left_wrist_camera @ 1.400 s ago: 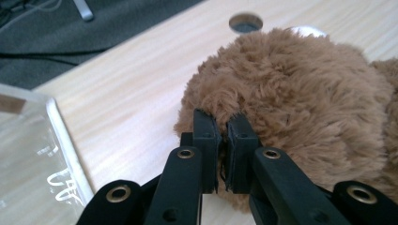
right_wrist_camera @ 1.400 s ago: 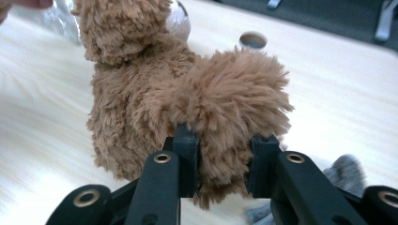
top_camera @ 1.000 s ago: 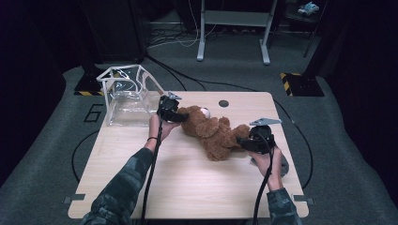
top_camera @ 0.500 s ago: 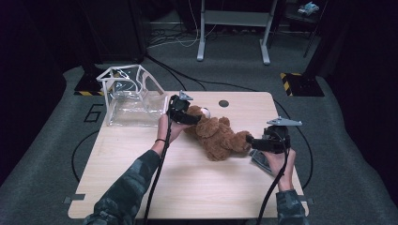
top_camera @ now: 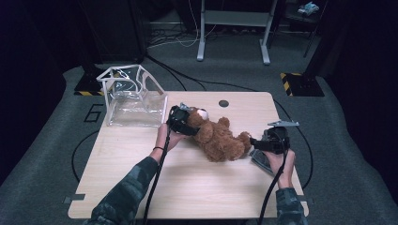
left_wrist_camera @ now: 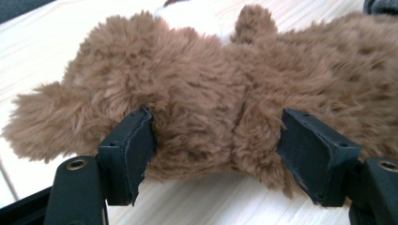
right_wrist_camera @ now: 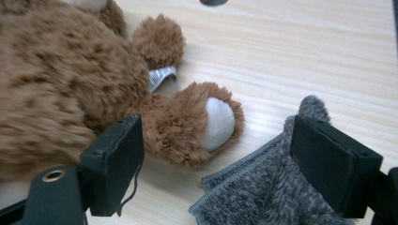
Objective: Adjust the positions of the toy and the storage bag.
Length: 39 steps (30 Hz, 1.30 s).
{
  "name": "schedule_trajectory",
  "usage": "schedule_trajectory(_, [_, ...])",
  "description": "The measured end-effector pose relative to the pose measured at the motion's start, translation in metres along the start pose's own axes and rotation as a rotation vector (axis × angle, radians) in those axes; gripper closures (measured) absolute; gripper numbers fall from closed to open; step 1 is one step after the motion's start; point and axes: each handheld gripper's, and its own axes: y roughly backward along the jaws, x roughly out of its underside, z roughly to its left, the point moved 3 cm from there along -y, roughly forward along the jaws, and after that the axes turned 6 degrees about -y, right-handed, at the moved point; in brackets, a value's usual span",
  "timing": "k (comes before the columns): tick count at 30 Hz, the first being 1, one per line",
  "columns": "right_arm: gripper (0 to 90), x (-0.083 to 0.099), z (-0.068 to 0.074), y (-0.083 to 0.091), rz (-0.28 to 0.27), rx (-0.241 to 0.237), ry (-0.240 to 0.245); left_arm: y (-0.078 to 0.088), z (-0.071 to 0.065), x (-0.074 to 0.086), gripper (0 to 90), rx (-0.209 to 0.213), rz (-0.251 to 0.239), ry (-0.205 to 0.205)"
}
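A brown teddy bear [top_camera: 218,138] lies on its side in the middle of the wooden table [top_camera: 187,187]. My left gripper [top_camera: 185,123] is at its head end. In the left gripper view the fur [left_wrist_camera: 211,84] fills the gap and brushes both pads, and the left gripper [left_wrist_camera: 216,136] has just been opening. My right gripper [top_camera: 256,143] is at the bear's feet, over a grey fleecy cloth [top_camera: 260,159]. It has also been opening: the right gripper [right_wrist_camera: 216,129] stands wide, with the white-soled foot [right_wrist_camera: 218,117] and the cloth [right_wrist_camera: 263,197] between its jaws, untouched.
A clear plastic box with a white frame [top_camera: 133,101] stands at the table's back left corner. A dark round hole [top_camera: 224,103] sits near the back edge. Cables trail from both grippers toward the front edge. Bare wood stretches across the front of the table.
My left hand has moved right and nearer along with the bear's head. The right hand has drawn back to the right, off the bear's lower body to its foot.
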Motion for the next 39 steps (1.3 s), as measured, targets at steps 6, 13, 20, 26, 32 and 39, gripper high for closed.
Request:
schedule_trajectory(6, [17.8,0.004,0.003,-0.015,0.029,-0.008,0.022,0.003,0.004,0.012,27.1,-0.009,-0.015,0.013])
schedule_trajectory(13, [18.1,0.004,0.005,-0.033,0.075,-0.026,0.01,0.024,0.001,0.012,23.7,-0.004,-0.085,0.046])
schedule_trajectory(20, [18.2,0.003,0.001,-0.039,0.095,-0.023,-0.006,0.043,-0.022,-0.006,21.9,0.022,-0.128,-0.013])
schedule_trajectory(26, [18.3,0.0,0.002,-0.052,0.142,-0.03,-0.006,0.047,-0.052,-0.029,21.4,0.047,-0.129,-0.092])
schedule_trajectory(32, [19.5,-0.002,0.0,-0.068,0.189,-0.04,-0.006,0.023,-0.054,-0.029,29.6,0.038,-0.071,-0.09])
schedule_trajectory(39, [33.8,0.005,-0.005,-0.086,0.244,-0.107,-0.021,0.018,-0.054,-0.023,57.7,0.042,-0.061,-0.091])
